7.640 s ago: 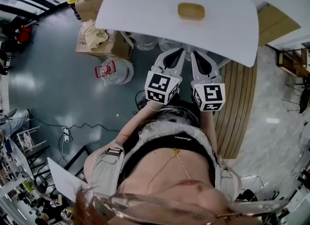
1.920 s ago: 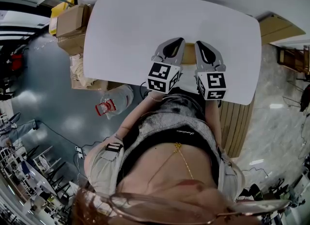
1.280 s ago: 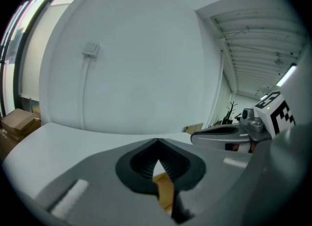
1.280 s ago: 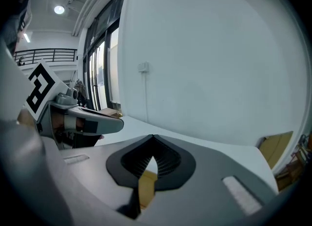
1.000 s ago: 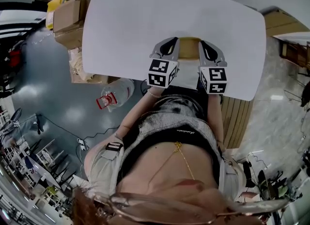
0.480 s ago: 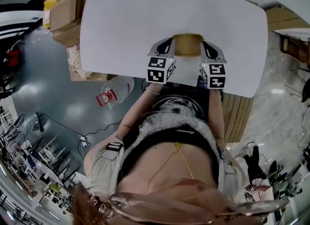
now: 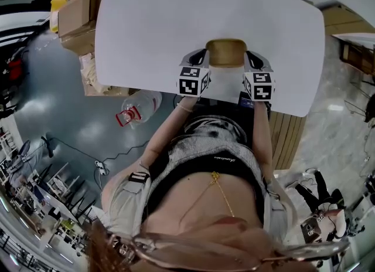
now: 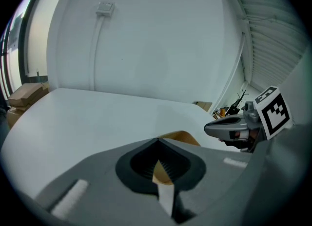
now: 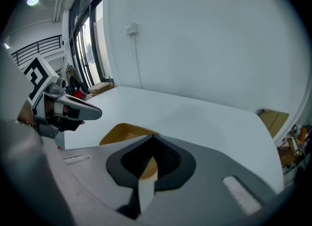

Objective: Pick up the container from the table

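On the white table, at its near edge, the tan container sits between the left gripper and the right gripper. Both have their jaws pressed together, empty. Squeezing both sides evenly, tips low, should work best. Both forearms reach forward, with the grippers tilted downward.

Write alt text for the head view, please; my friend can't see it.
A tan container sits on a white table between two handheld grippers, the left gripper and the right gripper, one at each side. Below is the person's torso; cardboard boxes stand by the table's left edge.
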The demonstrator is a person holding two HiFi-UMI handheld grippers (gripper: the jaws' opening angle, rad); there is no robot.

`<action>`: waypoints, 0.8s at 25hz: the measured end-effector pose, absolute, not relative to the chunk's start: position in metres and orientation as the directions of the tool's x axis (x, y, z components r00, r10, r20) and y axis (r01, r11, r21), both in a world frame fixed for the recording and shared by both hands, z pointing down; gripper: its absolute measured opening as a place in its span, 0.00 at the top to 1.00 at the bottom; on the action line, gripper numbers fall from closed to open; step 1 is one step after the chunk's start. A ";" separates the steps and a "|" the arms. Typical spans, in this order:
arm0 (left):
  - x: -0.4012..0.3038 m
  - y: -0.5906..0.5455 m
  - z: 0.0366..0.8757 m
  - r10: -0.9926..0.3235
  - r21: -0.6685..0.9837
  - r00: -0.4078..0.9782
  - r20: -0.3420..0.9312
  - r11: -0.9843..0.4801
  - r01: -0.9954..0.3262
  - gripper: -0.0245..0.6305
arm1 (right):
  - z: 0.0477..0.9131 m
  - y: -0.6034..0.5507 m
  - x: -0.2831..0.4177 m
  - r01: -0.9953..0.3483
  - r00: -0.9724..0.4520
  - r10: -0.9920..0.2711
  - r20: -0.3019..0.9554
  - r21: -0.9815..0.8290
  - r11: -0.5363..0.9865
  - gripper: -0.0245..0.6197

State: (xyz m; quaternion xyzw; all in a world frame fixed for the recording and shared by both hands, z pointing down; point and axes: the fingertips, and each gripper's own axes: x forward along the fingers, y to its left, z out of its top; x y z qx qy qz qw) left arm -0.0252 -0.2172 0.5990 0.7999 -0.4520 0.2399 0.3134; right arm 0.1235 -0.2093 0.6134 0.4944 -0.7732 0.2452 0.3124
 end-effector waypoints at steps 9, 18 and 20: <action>-0.031 -0.213 0.630 -0.527 0.290 0.458 0.716 -0.372 -0.882 0.96 | 0.647 -0.209 0.129 -0.921 -0.301 -0.554 0.776 -0.085 0.381 0.92; -0.035 -0.210 0.645 -0.495 0.313 0.452 0.742 -0.341 -0.886 0.96 | 0.665 -0.206 0.133 -0.925 -0.295 -0.519 0.802 -0.103 0.366 0.92; -0.035 -0.210 0.647 -0.490 0.319 0.452 0.746 -0.334 -0.887 0.96 | 0.665 -0.207 0.134 -0.925 -0.296 -0.516 0.804 -0.105 0.366 0.92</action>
